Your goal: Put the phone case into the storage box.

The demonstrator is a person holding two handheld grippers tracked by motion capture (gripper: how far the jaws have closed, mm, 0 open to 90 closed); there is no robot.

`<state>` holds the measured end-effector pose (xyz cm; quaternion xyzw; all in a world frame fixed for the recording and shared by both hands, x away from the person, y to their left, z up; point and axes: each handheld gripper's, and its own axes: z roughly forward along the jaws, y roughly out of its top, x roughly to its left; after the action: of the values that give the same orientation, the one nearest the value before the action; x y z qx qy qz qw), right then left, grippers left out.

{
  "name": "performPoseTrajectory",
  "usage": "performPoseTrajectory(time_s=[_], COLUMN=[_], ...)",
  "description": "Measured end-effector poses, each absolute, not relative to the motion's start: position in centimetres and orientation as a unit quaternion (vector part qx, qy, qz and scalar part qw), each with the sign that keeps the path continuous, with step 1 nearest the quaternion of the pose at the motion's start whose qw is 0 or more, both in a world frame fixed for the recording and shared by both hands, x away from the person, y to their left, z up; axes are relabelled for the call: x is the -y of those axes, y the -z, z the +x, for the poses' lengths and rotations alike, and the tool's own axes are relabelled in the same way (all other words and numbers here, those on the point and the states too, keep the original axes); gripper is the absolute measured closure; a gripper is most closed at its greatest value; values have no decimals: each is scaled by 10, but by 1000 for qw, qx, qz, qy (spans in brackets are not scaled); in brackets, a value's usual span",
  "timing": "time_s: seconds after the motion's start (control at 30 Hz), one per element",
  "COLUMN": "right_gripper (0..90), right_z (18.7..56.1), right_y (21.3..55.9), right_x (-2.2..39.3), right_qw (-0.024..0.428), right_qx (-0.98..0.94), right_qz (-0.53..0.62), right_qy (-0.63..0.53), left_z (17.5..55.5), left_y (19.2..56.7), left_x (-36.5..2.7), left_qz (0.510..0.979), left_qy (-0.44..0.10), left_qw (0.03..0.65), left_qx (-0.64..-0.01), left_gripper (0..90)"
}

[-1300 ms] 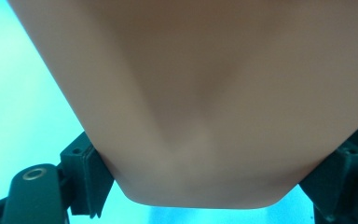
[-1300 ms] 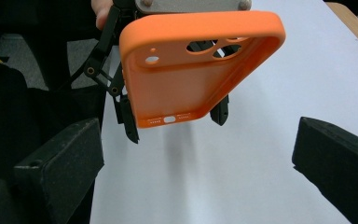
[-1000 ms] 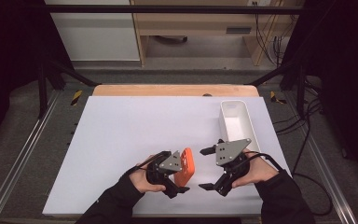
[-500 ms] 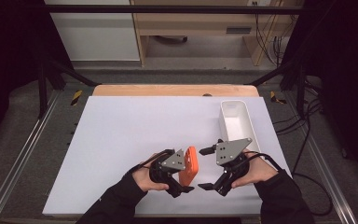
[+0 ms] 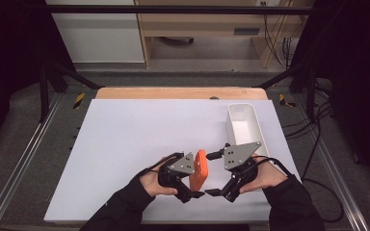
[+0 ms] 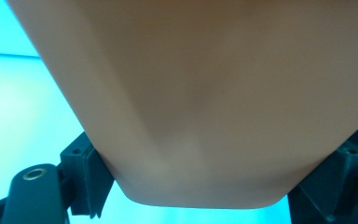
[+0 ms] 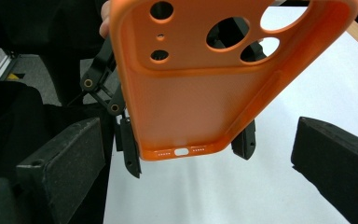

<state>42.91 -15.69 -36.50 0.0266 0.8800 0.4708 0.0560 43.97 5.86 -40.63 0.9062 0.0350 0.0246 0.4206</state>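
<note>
High view: white table (image 5: 125,144), white bin (image 5: 243,122) at far right. Left gripper (image 5: 185,175) clamps the orange phone case (image 5: 199,168) by its edges near the front edge; compared with a second ago the case has turned more edge-on, toward the right gripper (image 5: 221,185). Right jaws stand apart, empty, the case's port end ahead of them — likely a handover coming

Both forearms enter from the near edge and converge, the left gripper (image 5: 196,180) with its jaws clamped on the two edges of the orange phone case (image 5: 199,168), the right gripper (image 5: 211,174) facing it just beside with its jaws spread apart and holding nothing.
</note>
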Motion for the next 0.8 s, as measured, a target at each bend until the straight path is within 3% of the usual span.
performPoseTrajectory(time_s=[0.8], right_gripper=[110], right_z=[431], right_y=[364], right_x=[157], right_qw=[45], right_qx=[-869], right_qz=[22], right_qy=[-491], left_z=[437], left_y=[413], left_x=[-48], left_qz=[904], left_qy=[-18], left_qw=[427], left_qx=[-21], left_gripper=[156])
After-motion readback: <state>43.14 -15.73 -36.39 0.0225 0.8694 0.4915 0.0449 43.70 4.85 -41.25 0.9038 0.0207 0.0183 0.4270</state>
